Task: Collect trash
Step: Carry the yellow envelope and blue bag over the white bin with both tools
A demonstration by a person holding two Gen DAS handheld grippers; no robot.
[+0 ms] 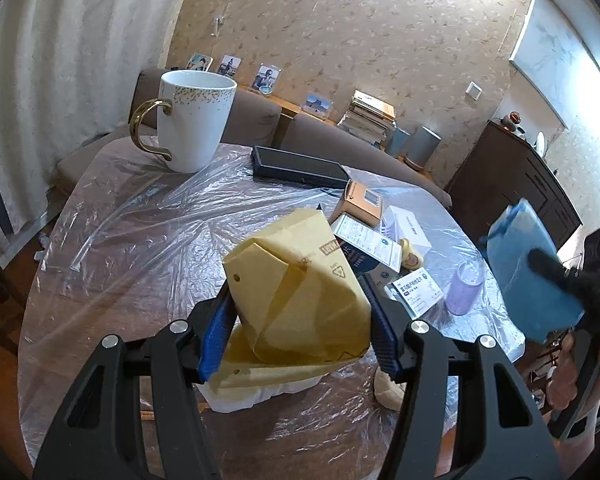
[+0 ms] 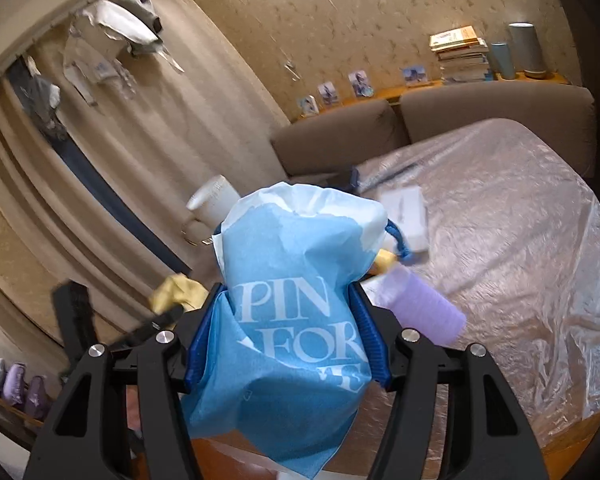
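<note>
The left gripper (image 1: 300, 320) is clamped on a crumpled tan paper bag (image 1: 296, 292), its ribbed blue pads (image 1: 216, 340) pressing the creased sides; the bag's lower flap sags onto white paper (image 1: 236, 396) on the table (image 1: 140, 240). The round table is draped in wrinkled, glossy clear plastic film.

At 11 o'clock from the bag stands a smooth white mug (image 1: 194, 120) with gold speckles and a curved gold handle. At 12 o'clock lies a flat black case (image 1: 300, 166). At 1 to 2 o'clock sits a heap of small cardboard boxes (image 1: 364, 236). At 3 o'clock stands a translucent lilac cup (image 1: 466, 288).

The right gripper (image 2: 286, 336) is clamped on a soft, rumpled blue paper bag (image 2: 296, 300) printed with white letters, held up off the table, its puffed top at 12 o'clock from the pads. In the left wrist view this bag shows blurred at the right edge.
</note>
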